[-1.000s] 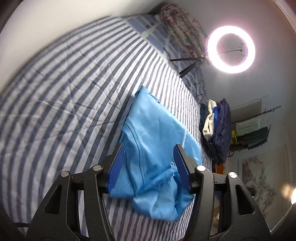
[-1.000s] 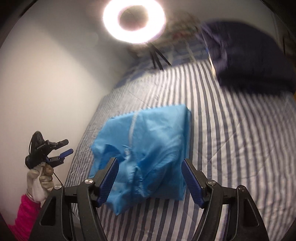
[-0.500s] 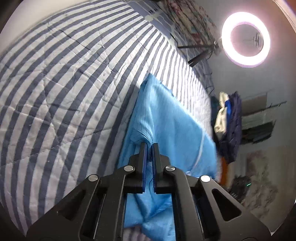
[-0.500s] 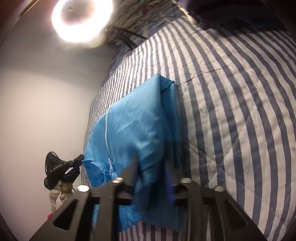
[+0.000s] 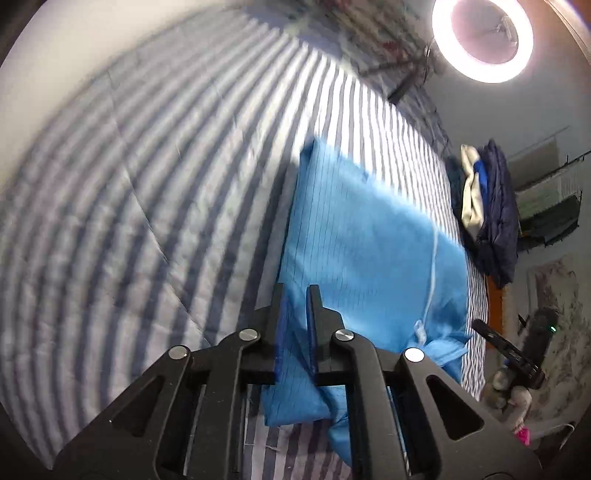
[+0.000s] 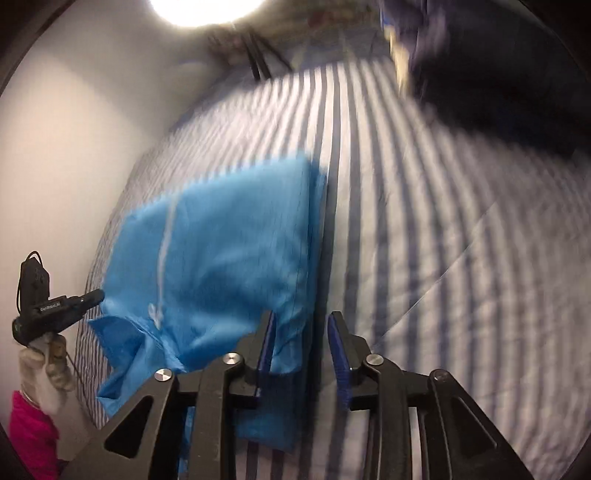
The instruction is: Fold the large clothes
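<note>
The blue garment point(image 5: 369, 236) lies folded into a rough rectangle on the striped bedspread point(image 5: 147, 184), and everything here is placed against it. Its near edge hangs toward both cameras, bunched and creased, with a pale drawstring point(image 5: 430, 273) running down its upper layer.

The left gripper point(image 5: 295, 325) sits at the garment's near left corner. Its jaws have just parted a little from a tight pinch, yet the gap is still narrow, and a fold of blue cloth stands between the blue pads point(image 5: 282, 332), which press on it from both sides. The cloth drapes down below the jaws onto the bedspread.

The right gripper point(image 6: 301, 343) is at the garment's near right edge. Its jaws have just been opening and now stand moderately apart. The left pad point(image 6: 266, 343) lies against the garment's hem, while the right pad point(image 6: 338, 354) stands clear of the cloth, over the striped cover just beside the garment's edge. The cloth between them hangs loose, not clamped.

In the right wrist view the left gripper point(image 6: 88, 297) appears at the garment's far left corner, held by a hand point(image 6: 44, 365) in a pale glove with a pink sleeve point(image 6: 29, 435) below.

Beyond the garment's far end a ring light point(image 5: 482, 35) glows, and a pile of dark clothes point(image 5: 495, 218) rests off the garment's right side, well apart from it.
</note>
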The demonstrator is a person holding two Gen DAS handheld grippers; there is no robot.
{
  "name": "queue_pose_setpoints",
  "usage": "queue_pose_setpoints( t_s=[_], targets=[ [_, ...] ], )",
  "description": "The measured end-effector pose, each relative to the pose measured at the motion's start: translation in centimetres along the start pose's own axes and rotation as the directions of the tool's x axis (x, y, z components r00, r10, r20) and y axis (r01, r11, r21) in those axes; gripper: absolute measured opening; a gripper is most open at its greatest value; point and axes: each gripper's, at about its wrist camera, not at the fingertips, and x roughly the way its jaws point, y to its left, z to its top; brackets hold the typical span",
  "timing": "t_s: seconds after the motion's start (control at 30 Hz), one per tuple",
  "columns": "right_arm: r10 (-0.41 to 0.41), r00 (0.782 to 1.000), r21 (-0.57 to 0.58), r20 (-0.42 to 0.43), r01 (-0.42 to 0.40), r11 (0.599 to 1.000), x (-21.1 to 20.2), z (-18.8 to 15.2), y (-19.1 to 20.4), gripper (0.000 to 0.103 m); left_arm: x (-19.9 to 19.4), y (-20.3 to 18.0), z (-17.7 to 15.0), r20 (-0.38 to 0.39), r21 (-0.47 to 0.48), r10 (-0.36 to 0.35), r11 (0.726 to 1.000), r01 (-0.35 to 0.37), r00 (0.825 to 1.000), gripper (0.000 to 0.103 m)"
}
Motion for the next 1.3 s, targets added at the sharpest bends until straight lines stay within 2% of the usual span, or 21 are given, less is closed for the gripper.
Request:
queue_pose_setpoints(
  t_s=[0.1, 0.2, 0.33, 0.47, 0.53, 0.63, 0.7, 0.8, 0.87, 0.93, 1.13, 1.23, 1.3],
  targets=[
    [0.021, 0.992, -0.027, 0.123, -0.018, 0.999, -2.9, 1.1, 0.8, 0.034, -2.0, -2.2, 1.3, 0.106, 0.036, -0.012, 0.999, 0.008, 0.994, 0.007],
    [0.077, 0.977, -0.058, 0.197, -0.066, 0.996, -2.6, 2.8, 2.6, 0.035, -0.9, -5.8, 1.9, 0.128, 0.124, -0.049, 0.992, 0.033, 0.991, 0.007],
    [0.066, 0.979, -0.174, 0.192, -0.032, 0.984, 0.2, 3.8, 5.6, 0.035, 3.5, -9.8, 1.6, 0.101, 0.230, -0.046, 0.973, 0.022, 0.994, 0.007],
    [0.049, 0.987, -0.262, 0.156, -0.006, 0.965, 3.4, 4.1, 7.7, 0.035, 7.7, -11.8, 2.0, 0.066, 0.291, -0.038, 0.957, 0.017, 0.997, 0.007],
    [0.031, 0.990, -0.282, 0.140, 0.010, 0.959, 5.1, 4.4, 7.9, 0.035, 9.9, -11.8, 2.4, 0.048, 0.287, 0.000, 0.958, -0.014, 0.999, 0.007],
    [-0.003, 0.995, -0.288, 0.103, 0.033, 0.957, 7.5, 4.8, 7.6, 0.033, 12.8, -10.0, 2.7, 0.003, 0.238, 0.058, 0.969, -0.057, 0.998, 0.007],
    [-0.036, 0.998, -0.279, 0.050, 0.049, 0.959, 9.4, 4.3, 6.5, 0.032, 13.9, -8.6, 2.6, -0.004, 0.204, 0.032, 0.978, -0.031, 0.999, 0.004],
    [-0.032, 0.999, -0.281, 0.041, 0.042, 0.959, 9.4, 3.8, 5.9, 0.032, 13.0, -8.6, 2.7, -0.003, 0.194, 0.031, 0.981, -0.029, 1.000, 0.003],
    [-0.058, 0.998, -0.280, 0.033, 0.065, 0.958, 8.9, 4.0, 6.2, 0.032, 10.8, -8.6, 2.6, 0.028, 0.201, 0.056, 0.978, -0.060, 0.998, 0.004],
    [-0.059, 0.997, -0.263, 0.043, 0.069, 0.962, 7.4, 3.7, 6.5, 0.033, 8.3, -9.0, 2.1, 0.049, 0.221, 0.050, 0.973, -0.059, 0.998, 0.004],
    [0.091, 0.994, -0.236, 0.063, -0.074, 0.969, 0.0, 1.4, 7.2, 0.040, 0.5, -9.3, -2.3, 0.072, 0.271, 0.000, 0.962, -0.020, 0.997, 0.004],
    [0.196, 0.979, -0.210, 0.052, -0.181, 0.961, -2.6, -0.3, 8.1, 0.043, -2.1, -8.9, -5.7, 0.051, 0.261, -0.024, 0.965, 0.010, 0.998, 0.005],
    [0.256, 0.966, -0.177, 0.032, -0.247, 0.953, -3.7, -1.6, 8.8, 0.046, -3.1, -9.2, -8.2, 0.033, 0.290, -0.013, 0.957, 0.003, 0.999, 0.005]
  ],
)
